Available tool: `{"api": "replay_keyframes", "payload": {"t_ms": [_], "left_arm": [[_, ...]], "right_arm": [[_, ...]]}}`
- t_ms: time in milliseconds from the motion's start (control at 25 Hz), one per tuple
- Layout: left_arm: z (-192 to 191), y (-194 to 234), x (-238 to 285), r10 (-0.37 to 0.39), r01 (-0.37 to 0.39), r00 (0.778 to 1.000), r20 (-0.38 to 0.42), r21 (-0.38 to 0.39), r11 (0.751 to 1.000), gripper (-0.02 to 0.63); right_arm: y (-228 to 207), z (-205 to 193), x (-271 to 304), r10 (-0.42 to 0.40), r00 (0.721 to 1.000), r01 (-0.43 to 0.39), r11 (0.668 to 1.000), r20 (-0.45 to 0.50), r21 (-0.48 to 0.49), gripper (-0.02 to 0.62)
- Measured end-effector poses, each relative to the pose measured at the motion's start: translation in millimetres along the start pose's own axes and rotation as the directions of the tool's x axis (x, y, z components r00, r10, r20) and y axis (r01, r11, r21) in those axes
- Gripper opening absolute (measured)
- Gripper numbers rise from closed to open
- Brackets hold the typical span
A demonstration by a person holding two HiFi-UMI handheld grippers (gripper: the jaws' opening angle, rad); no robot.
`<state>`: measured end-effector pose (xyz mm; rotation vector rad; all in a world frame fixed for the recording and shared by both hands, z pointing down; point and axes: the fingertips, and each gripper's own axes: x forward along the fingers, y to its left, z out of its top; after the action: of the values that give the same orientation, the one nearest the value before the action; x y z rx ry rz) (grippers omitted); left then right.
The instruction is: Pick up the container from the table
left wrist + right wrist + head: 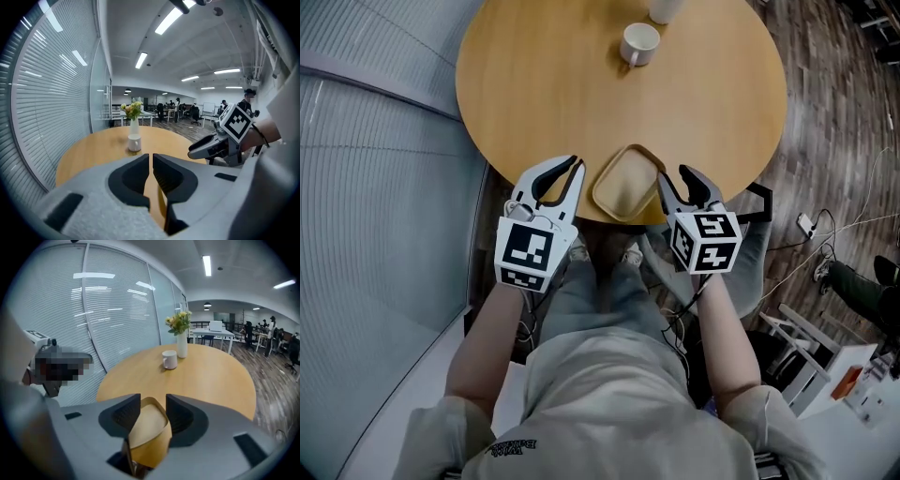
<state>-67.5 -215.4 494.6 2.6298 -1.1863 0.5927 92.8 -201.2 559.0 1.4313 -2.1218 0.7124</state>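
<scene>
Currently, the shallow tan container point(626, 183) lies flat and open side up at the near rim of the round wooden desk point(544, 94), just in front of the person. It is a rounded rectangle set askew. In the head view its long axis runs diagonally from near-left to far-right, so one corner points back toward the person and the opposite one points roughly toward the white mug point(639, 43) farther across the desk.

The left tool point(578, 161) sits just beside the container's left long side. Its jaws are drawn together to a thin slit with nothing between them. The right tool point(672, 175) is at the container's right short side with its jaws spread wide. In the right gripper view, the container's rim and a rounded corner show in the gap, and nothing suggests the pads are pinching it.

Beyond the mug stands a white vase point(182, 347) of yellow flowers.
</scene>
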Motion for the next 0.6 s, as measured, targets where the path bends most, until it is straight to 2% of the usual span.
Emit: {"api": "replay_keyframes", "payload": {"t_ms": [320,600], "left_arm": [[-36.3,-6.1,14.2,-0.041,0.038,0.996,-0.081,-0.038,0.999,0.042],[-64.5,-22.1,18.9,-0.065,0.057,0.990,-0.127,-0.064,0.996,0.042]], "right_arm": [[-5.0,-63.0,29.3,-0.009,0.987,0.026,0.994,-0.159,0.104,0.167],[-3.3,-99.2,33.9,0.007,0.973,0.028,0.989,-0.232,0.145,0.166]]}}
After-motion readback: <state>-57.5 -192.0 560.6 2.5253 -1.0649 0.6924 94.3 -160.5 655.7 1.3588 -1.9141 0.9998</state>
